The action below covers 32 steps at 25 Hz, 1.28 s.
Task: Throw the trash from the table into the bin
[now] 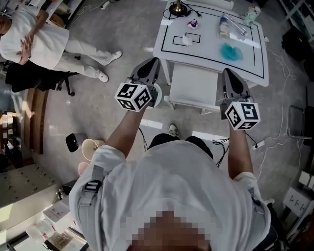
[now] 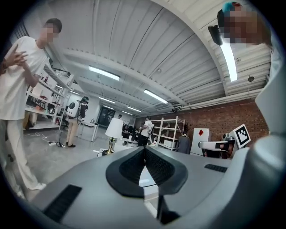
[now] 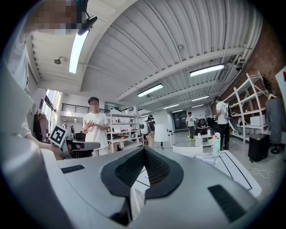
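The white table [image 1: 206,58], marked with black lines, stands ahead of me in the head view. On it lie a crumpled white paper [image 1: 187,39], a teal crumpled wad [image 1: 231,52], a small purple and red item [image 1: 193,23], a plastic bottle [image 1: 224,26] and a clear wrapper [image 1: 239,25]. My left gripper [image 1: 155,61] is shut and empty, short of the table's near left corner. My right gripper [image 1: 226,71] is also shut and empty, at the table's near edge. In each gripper view the jaws [image 2: 144,150] [image 3: 144,150] meet with nothing between them.
A lamp [image 1: 178,7] and a pale bottle [image 1: 252,13] stand at the table's far side. A person in white [image 1: 34,37] is at the left beside a black chair. A round beige container [image 1: 91,148] and a black object [image 1: 73,142] sit on the floor at left. Cables run on the floor at right.
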Each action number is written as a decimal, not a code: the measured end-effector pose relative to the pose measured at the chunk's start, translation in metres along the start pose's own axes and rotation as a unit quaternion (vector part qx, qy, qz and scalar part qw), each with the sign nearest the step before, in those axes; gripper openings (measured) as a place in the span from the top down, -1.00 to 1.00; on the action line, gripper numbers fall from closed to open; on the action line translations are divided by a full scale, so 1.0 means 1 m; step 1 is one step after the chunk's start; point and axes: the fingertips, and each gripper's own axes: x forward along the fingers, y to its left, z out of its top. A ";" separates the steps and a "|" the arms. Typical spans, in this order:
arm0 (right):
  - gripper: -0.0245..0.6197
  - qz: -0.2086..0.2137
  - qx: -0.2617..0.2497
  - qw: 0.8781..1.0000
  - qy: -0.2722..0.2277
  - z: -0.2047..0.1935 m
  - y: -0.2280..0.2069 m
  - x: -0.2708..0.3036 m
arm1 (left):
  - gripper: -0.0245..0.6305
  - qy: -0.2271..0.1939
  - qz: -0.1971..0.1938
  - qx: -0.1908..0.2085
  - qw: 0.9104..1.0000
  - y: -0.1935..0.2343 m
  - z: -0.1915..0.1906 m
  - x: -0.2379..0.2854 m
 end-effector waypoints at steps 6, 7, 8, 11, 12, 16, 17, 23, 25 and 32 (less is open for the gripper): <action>0.95 0.003 -0.010 1.000 0.006 0.009 0.002 0.044 | 0.89 0.005 -0.015 0.000 1.000 0.027 0.004 0.033; 0.95 0.004 -0.011 1.000 0.007 0.009 0.000 0.051 | 0.89 0.006 -0.016 0.001 1.000 0.030 0.003 0.038; 0.95 0.006 -0.012 1.000 0.009 0.008 -0.002 0.059 | 0.89 0.006 -0.016 0.002 1.000 0.033 0.003 0.043; 0.95 0.012 -0.015 1.000 0.015 0.004 -0.012 0.084 | 0.89 0.011 -0.012 0.002 1.000 0.044 -0.002 0.063; 0.95 0.016 -0.015 1.000 0.017 0.003 -0.015 0.093 | 0.89 0.013 -0.011 0.002 1.000 0.048 -0.004 0.070; 0.95 0.031 -0.013 0.999 0.026 -0.003 -0.033 0.128 | 0.89 0.025 0.001 0.005 1.000 0.061 -0.013 0.102; 0.95 0.034 -0.011 0.999 0.030 -0.005 -0.038 0.136 | 0.89 0.030 0.003 0.005 1.000 0.063 -0.016 0.111; 0.95 0.045 -0.003 0.997 0.056 -0.026 -0.070 0.176 | 0.89 0.064 0.013 0.014 0.998 0.075 -0.042 0.159; 0.95 0.047 0.000 0.997 0.067 -0.037 -0.078 0.188 | 0.89 0.077 0.015 0.014 0.997 0.078 -0.054 0.172; 0.95 0.056 0.012 0.992 0.108 -0.082 -0.099 0.222 | 0.89 0.128 0.017 0.019 0.992 0.090 -0.101 0.210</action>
